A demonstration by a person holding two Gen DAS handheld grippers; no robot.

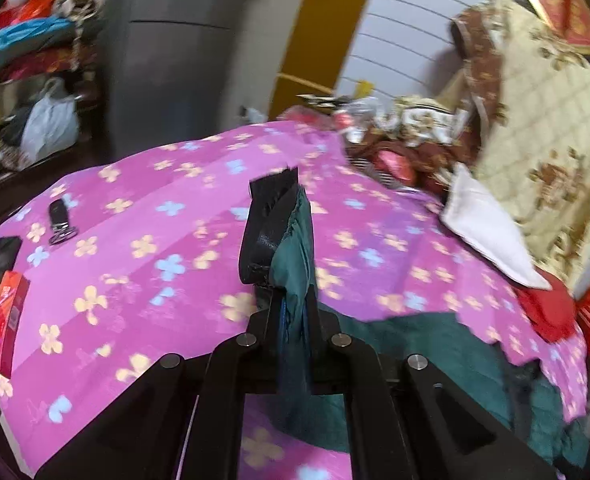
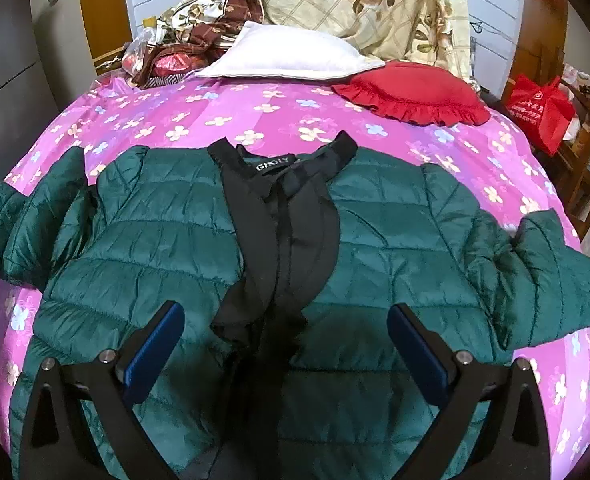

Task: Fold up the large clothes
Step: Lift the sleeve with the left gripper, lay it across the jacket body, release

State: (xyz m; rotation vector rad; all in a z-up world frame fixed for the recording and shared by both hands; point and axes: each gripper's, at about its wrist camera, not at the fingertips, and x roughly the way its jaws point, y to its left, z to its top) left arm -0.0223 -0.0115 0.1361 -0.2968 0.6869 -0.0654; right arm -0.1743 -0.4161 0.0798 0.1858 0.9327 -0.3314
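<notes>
Left gripper clamped tight on a fold of green fabric, black cuff-like trim poking past the fingertips, raised above the pink floral bedsheet; likely a sleeve end of the green puffer jacket, though link not fully visible. Right gripper held wide apart, blue pads empty, hovering over near hem of jacket. Jacket lay flat, front up, across middle of the bed, collar far, black inner lining showing down the open centre, right sleeve bent out to right edge, left sleeve trailing off left. Judged light, soft, puffy, slick shell: prone to slipping and springing back open, so pinch deep on quilted seams, cuffs or hem rather than smooth panels. Best next hold for the free gripper judged right cuff or hem corner. White pillow and red frilled cushion at far end, clear of jacket. Red box and key fob on sheet at left, well apart.
</notes>
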